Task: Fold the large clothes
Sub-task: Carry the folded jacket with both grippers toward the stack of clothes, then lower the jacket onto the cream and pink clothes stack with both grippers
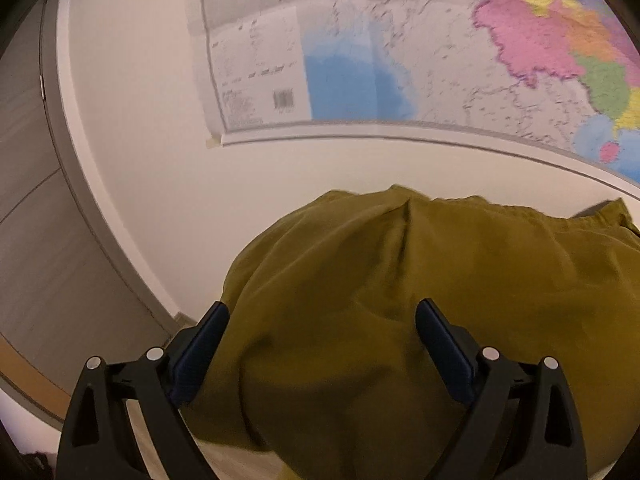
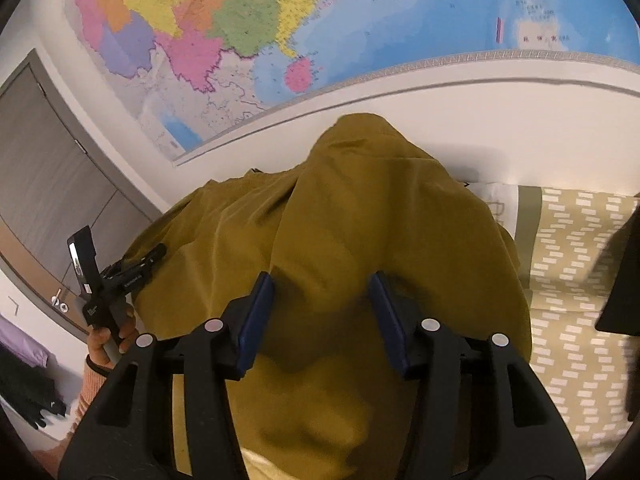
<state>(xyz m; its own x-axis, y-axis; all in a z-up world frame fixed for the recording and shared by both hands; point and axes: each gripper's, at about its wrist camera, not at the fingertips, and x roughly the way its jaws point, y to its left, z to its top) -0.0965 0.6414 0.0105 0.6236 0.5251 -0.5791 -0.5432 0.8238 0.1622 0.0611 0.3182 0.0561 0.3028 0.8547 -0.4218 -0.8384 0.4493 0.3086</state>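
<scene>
A large olive-green garment (image 1: 380, 280) lies heaped and creased on the bed, humped up toward the wall. My left gripper (image 1: 323, 316) hovers over its left part, fingers spread wide and nothing pinched. In the right wrist view the same garment (image 2: 360, 208) rises in a peak. My right gripper (image 2: 321, 280) stands over the near slope, its jaws apart and the pads clear of the cloth beneath. At the garment's left edge a hand (image 2: 108, 340) holds the left tool.
A big coloured wall map (image 2: 280, 20) hangs behind the bed. The patterned beige bedcover (image 2: 568, 280) lies bare to the right, with a dark object (image 2: 624, 272) at its far edge. A grey door (image 2: 48, 184) is on the left, with purple and black clothes (image 2: 28, 384) below.
</scene>
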